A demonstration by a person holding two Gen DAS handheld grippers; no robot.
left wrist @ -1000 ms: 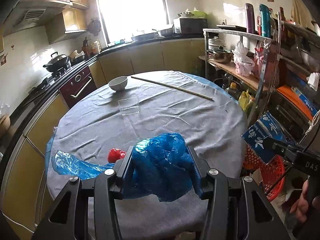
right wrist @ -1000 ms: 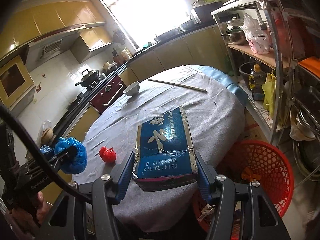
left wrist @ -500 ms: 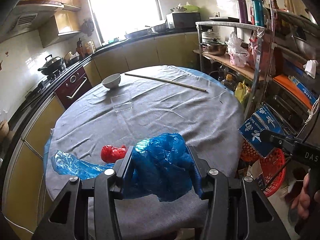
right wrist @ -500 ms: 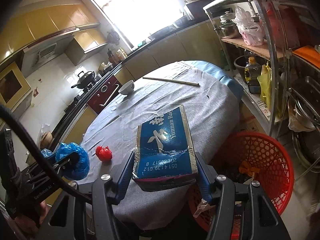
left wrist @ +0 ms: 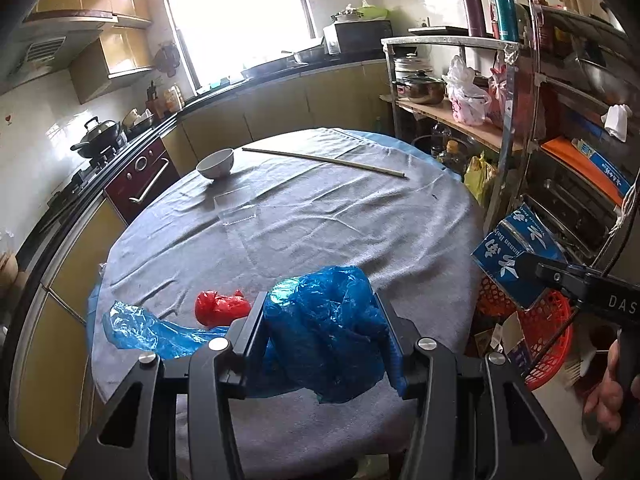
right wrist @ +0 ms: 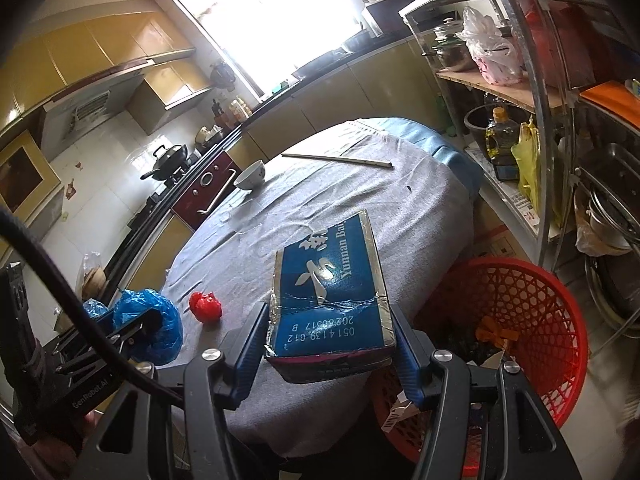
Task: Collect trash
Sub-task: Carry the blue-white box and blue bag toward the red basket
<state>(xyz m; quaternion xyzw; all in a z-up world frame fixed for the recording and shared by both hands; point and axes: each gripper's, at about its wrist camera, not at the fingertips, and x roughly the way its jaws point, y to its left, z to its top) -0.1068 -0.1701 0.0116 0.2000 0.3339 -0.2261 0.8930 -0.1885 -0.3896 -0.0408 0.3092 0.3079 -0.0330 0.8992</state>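
Observation:
My left gripper (left wrist: 324,320) is shut on a crumpled blue plastic bag (left wrist: 328,328), held above the near edge of the round grey-clothed table (left wrist: 320,232); a tail of the bag trails left. A red wrapper (left wrist: 220,306) lies on the cloth just left of it. My right gripper (right wrist: 330,330) is shut on a blue carton (right wrist: 330,288), held at the table's right edge beside the red basket (right wrist: 532,320). The carton (left wrist: 520,256) and basket (left wrist: 544,336) also show in the left wrist view.
A white bowl (left wrist: 216,163), a clear plastic tray (left wrist: 236,208) and a long thin stick (left wrist: 324,158) lie on the far half of the table. A metal shelf rack (left wrist: 504,120) stands right. Kitchen counters and a stove (left wrist: 100,140) run behind and left.
Both grippers have drawn back from the table, each keeping its load. The right gripper with the carton has shifted toward the red basket, which shows more fully.

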